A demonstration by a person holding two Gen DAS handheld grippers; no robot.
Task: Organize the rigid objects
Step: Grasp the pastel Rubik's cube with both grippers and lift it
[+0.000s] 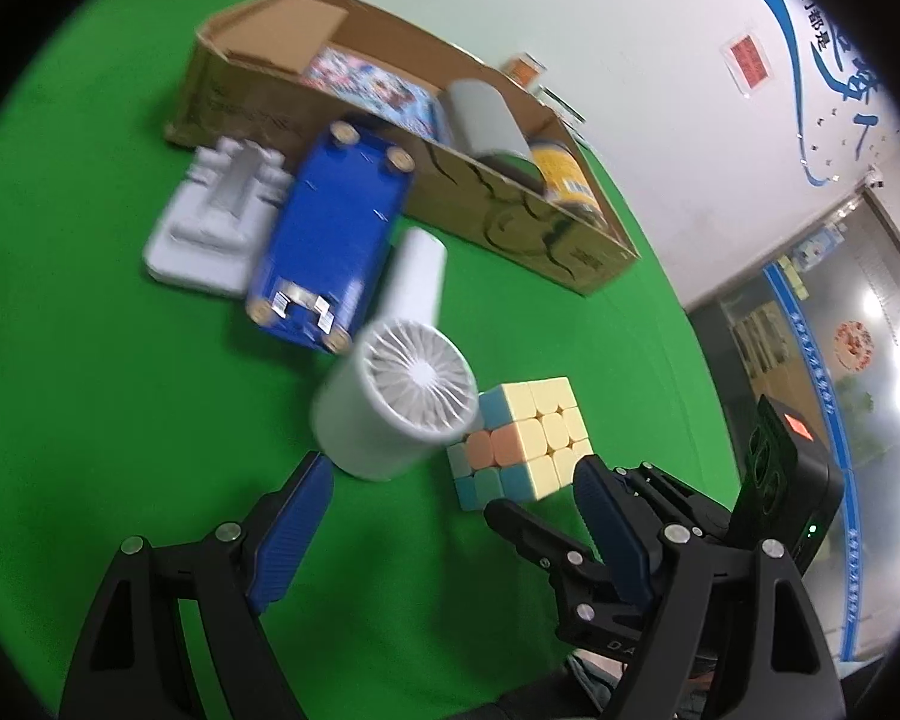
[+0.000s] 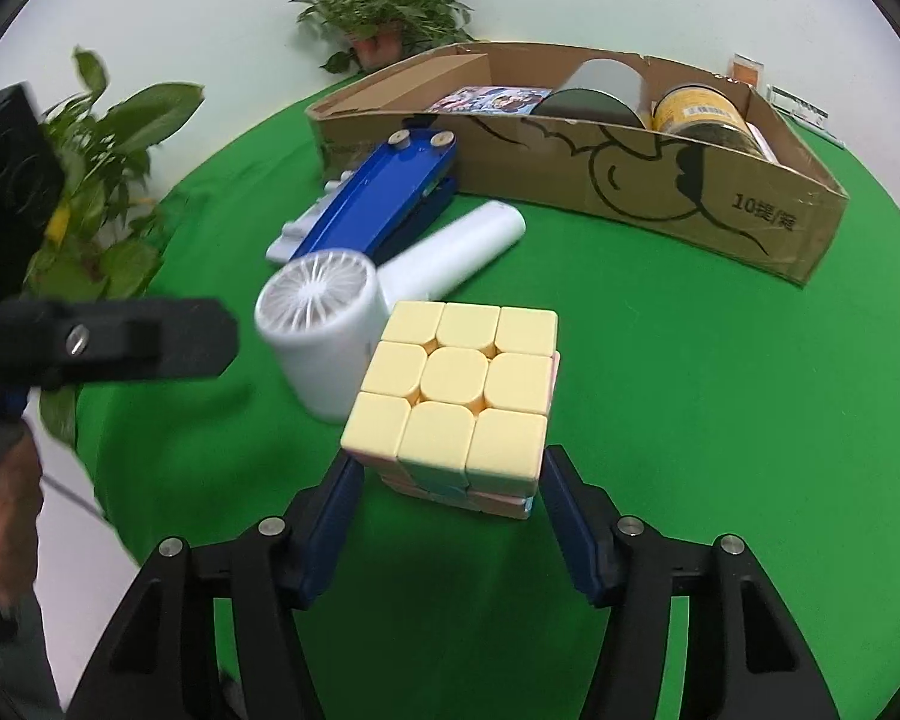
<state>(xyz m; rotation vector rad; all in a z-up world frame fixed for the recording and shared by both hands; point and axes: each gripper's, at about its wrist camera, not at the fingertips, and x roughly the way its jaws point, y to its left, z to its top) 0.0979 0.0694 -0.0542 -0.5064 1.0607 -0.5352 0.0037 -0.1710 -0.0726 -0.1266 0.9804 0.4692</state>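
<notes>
A pastel puzzle cube (image 2: pixel 450 402) sits on the green tabletop (image 2: pixel 690 390) between the wide-open, empty right hand-held gripper (image 2: pixel 450 516) fingers, unclamped.

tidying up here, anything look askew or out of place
The blue stapler lies tipped over, its underside with round feet showing, propped on the white stand. The white handheld fan lies on its side touching the pastel cube.
</notes>
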